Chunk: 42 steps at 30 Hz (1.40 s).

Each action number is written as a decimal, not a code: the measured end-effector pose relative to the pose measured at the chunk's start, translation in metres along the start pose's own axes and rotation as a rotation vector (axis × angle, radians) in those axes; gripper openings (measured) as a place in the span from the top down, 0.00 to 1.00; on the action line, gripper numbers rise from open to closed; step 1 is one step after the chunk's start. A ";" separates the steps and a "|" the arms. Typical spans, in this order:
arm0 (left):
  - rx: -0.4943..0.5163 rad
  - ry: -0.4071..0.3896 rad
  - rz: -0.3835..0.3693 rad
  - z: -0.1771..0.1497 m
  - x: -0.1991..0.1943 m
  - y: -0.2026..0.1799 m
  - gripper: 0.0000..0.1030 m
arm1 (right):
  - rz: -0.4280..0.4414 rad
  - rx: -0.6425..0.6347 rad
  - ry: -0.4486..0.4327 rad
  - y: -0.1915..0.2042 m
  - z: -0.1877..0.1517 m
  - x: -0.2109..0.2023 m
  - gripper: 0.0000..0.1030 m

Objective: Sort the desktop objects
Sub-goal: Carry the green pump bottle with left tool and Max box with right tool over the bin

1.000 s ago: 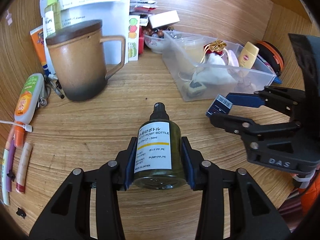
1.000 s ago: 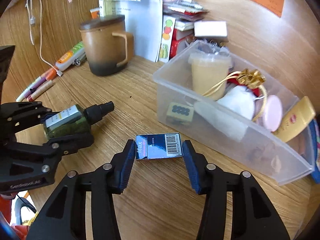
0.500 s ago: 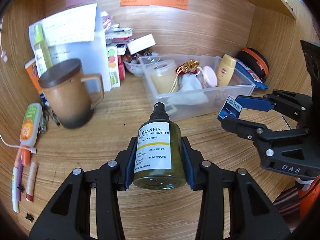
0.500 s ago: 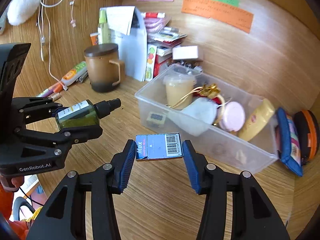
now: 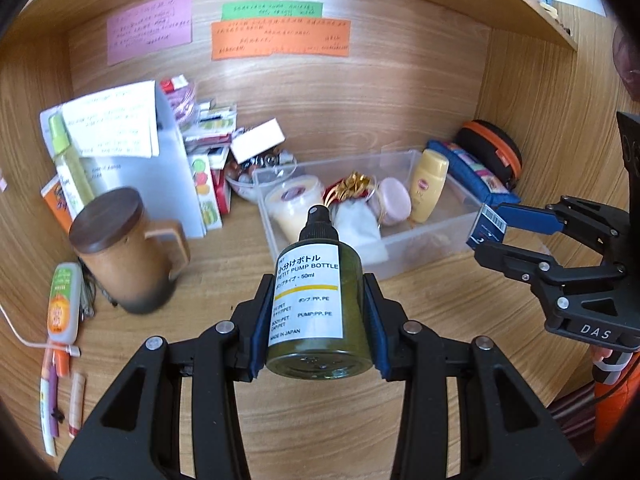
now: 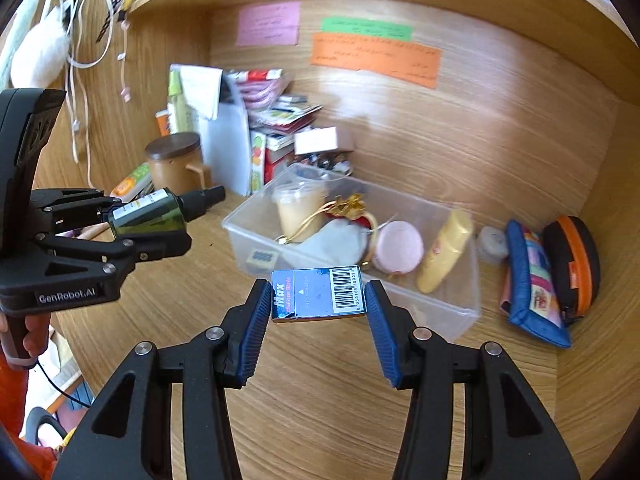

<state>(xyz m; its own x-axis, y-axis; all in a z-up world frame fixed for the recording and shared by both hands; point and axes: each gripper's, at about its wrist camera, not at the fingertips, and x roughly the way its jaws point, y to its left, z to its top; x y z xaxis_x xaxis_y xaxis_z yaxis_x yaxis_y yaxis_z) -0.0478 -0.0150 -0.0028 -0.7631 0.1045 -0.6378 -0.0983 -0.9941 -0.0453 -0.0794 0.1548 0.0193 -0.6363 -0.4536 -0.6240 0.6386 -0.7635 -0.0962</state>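
The left claw (image 5: pixel 316 312) is clamped on a green pump spray bottle (image 5: pixel 314 292), nozzle pointing toward the clear plastic bin (image 5: pixel 432 236) ahead. The right claw (image 6: pixel 318 300) grips a blue staple box (image 6: pixel 318 294) crosswise, nearer the bin's front wall, above the table (image 6: pixel 340 392).

The left gripper (image 5: pixel 316 320), black with blue ribbed pads, is clamped on the sides of a small dark green pump bottle with a white label (image 5: pixel 314 304), nozzle pointing forward, held off the desk and angled downward. The right gripper (image 6: pixel 318 300), of the same build, pinches a flat dark blue box with a barcode (image 6: pixel 318 294) by its short ends, raised and tilted down. A hand (image 6: pixel 30 336) grips the left handle.
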 end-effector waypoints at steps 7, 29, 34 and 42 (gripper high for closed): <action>0.025 -0.019 -0.015 0.021 0.007 -0.008 0.60 | -0.036 0.034 -0.024 -0.025 0.007 -0.008 0.57; 0.069 0.013 -0.071 0.058 0.063 -0.020 0.60 | -0.041 0.094 0.003 -0.065 0.039 0.045 0.57; 0.078 0.033 -0.088 0.060 0.079 -0.021 0.60 | -0.037 0.103 0.032 -0.071 0.043 0.064 0.57; 0.096 0.065 -0.116 0.059 0.099 -0.028 0.60 | -0.029 0.121 0.083 -0.081 0.041 0.092 0.57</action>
<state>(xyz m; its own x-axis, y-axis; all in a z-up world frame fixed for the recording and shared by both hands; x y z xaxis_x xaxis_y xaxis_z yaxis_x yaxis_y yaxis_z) -0.1584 0.0252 -0.0195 -0.7007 0.2135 -0.6808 -0.2466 -0.9678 -0.0497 -0.2071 0.1556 0.0019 -0.6128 -0.3946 -0.6847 0.5602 -0.8280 -0.0242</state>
